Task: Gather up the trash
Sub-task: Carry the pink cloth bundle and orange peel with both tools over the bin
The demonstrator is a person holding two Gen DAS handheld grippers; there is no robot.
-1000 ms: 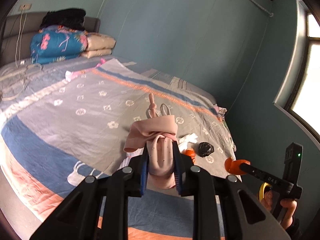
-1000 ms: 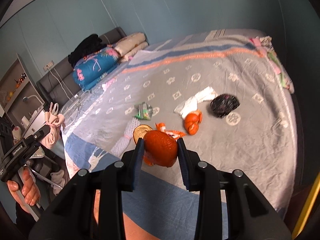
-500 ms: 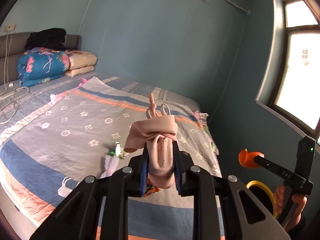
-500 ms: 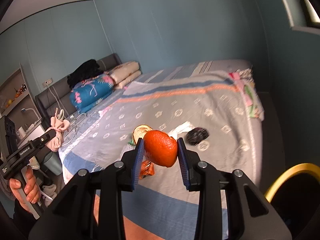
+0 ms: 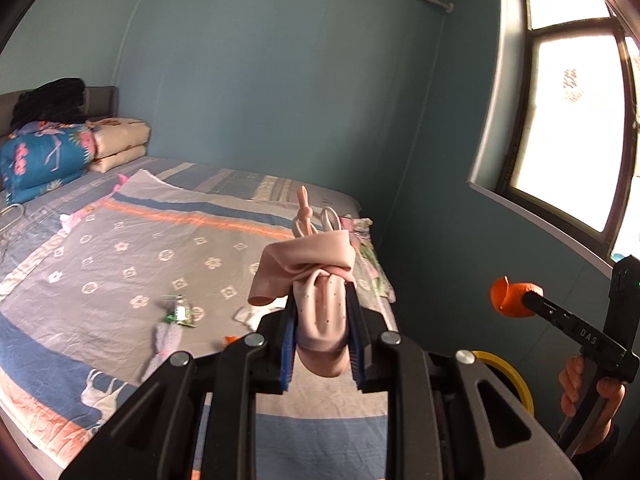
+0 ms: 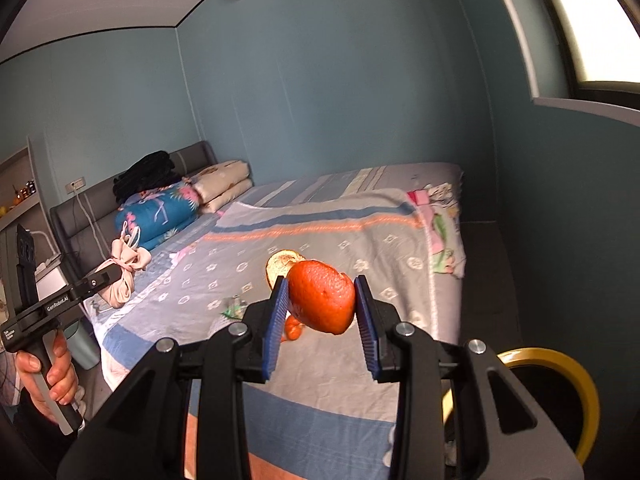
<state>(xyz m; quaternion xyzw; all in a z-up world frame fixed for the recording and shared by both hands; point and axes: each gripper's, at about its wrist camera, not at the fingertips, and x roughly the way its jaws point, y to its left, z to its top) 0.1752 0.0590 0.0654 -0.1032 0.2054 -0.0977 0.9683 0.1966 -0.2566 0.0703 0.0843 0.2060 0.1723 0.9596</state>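
Two grippers hover above the bed [image 6: 328, 408]: left gripper [image 5: 322, 334] clamps a pink cloth bundle [image 5: 316, 280], right gripper [image 6: 322, 312] pinches orange peel [image 6: 322, 300].

Both grippers share one build: matte black plastic arms with triangular cut-outs, silver round screw heads at the pivots, and ribbed blue pads lining the inner faces of the fingers. The left gripper [image 5: 322, 334] has a black pistol-style handle with a pale strip down its front, and small white lettering runs along its black bar. The right gripper [image 6: 320, 314] carries white letters on its slim black bar and a small green light on its upright black block. A dark sleeve [image 5: 596, 446] covers the right wrist.
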